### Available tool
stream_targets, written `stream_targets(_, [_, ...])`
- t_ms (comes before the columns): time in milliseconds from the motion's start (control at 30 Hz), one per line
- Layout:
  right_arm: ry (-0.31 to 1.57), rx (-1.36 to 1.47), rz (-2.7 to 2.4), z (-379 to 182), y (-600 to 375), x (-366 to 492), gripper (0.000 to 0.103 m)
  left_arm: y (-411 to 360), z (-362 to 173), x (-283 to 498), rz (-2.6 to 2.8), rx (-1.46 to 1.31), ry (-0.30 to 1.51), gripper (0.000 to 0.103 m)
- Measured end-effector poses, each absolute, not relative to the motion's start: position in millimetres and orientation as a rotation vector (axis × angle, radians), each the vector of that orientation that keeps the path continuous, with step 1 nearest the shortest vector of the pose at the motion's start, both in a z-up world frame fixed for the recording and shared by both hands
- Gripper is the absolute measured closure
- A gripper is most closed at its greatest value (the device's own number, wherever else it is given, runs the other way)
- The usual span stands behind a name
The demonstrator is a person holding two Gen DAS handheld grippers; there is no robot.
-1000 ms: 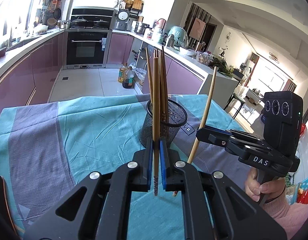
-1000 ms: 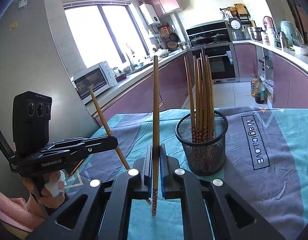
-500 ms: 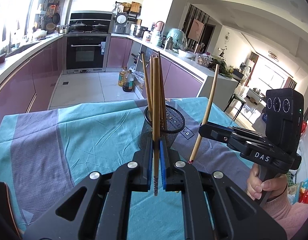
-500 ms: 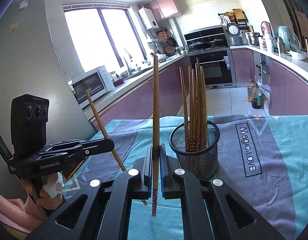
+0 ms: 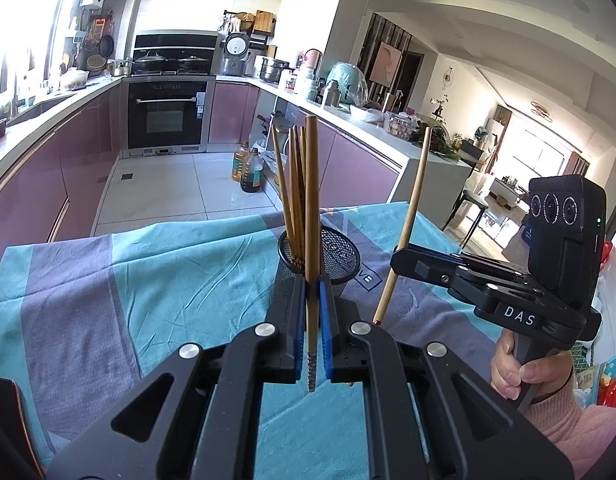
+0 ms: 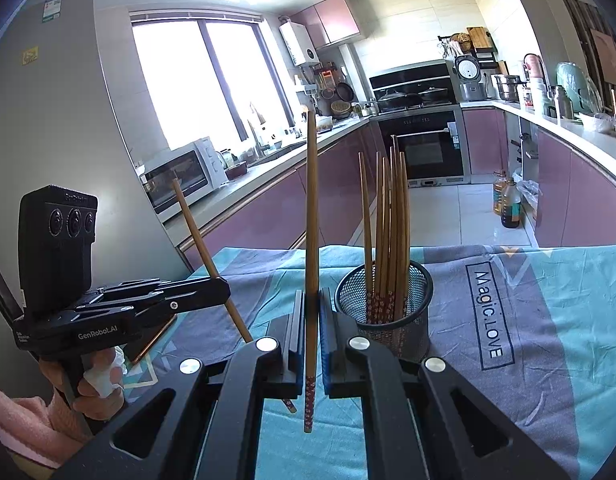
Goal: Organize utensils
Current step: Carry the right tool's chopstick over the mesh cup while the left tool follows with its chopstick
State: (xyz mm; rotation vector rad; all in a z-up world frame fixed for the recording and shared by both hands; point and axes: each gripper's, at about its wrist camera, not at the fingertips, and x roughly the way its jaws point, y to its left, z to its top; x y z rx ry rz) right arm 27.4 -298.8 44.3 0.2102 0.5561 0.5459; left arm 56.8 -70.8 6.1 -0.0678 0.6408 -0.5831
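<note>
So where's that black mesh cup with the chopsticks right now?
The mesh cup stands on the tablecloth, just beyond and right of the right gripper in its view, left of the "Magic.LOVE" print.

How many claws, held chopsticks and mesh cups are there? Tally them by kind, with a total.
Claws: 2, left claw and right claw, both shut.
Held chopsticks: 2, left chopstick and right chopstick, one per claw.
Mesh cup: 1
Total: 5
The bunched chopsticks standing in the cup overlap too much to count.
</note>
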Motion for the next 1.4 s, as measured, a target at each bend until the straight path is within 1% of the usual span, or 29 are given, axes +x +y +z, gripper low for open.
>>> stream_targets(1400, [0.517, 0.181, 0.546, 64, -299, 39, 0.097, -74, 29, 68, -0.587, -0.047, 0.600, 0.096])
